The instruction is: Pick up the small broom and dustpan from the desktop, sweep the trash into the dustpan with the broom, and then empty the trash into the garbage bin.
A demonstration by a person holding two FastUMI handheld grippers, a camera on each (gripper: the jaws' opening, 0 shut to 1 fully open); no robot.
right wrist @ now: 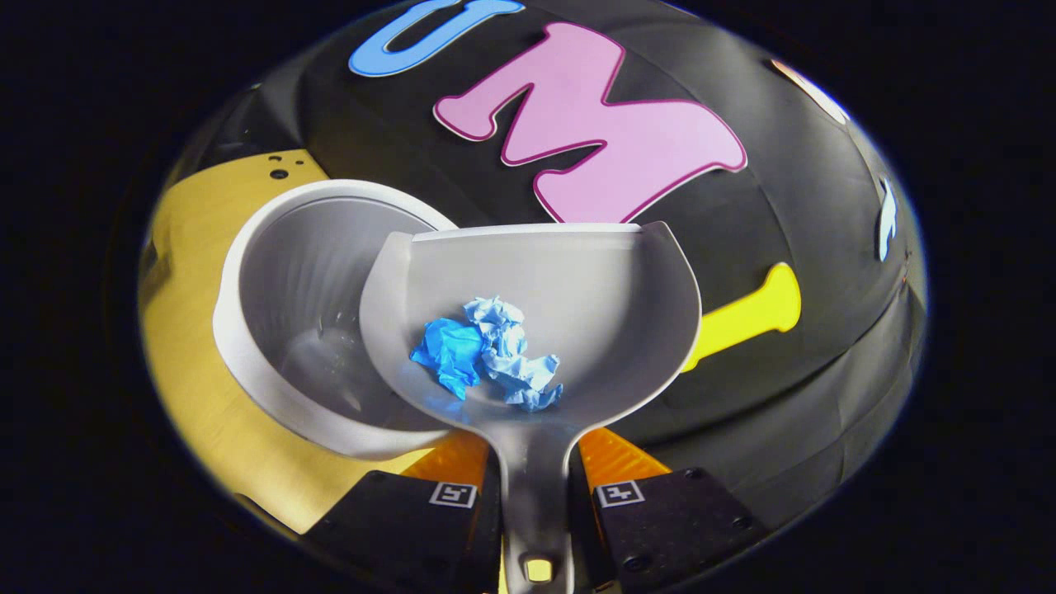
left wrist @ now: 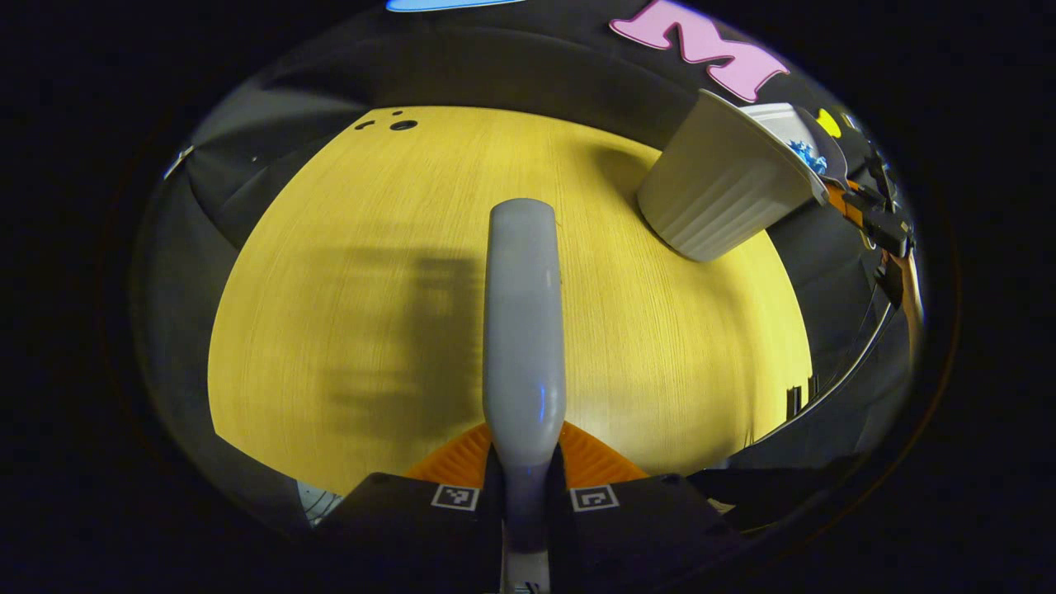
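Dustpan [right wrist: 536,305], handle clamped in right hand-held gripper [right wrist: 536,503], hangs beside garbage bin [right wrist: 305,313] with blue trash [right wrist: 487,351] aboard. Left hand-held gripper [left wrist: 525,499] clamps broom [left wrist: 523,330] above table [left wrist: 346,214]. Emptying step; next, shift over bin, tip.

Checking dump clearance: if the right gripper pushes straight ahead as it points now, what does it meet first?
Likely nothing close: right gripper points past the garbage bin on its left, so the dustpan would reach the booth wall first. Depth unclear.

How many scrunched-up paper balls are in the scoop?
2, touching each other in the middle of the grey plastic dustpan: a bright blue crumpled paper ball on the left and a pale blue crumpled paper ball beside it. More could hide underneath.
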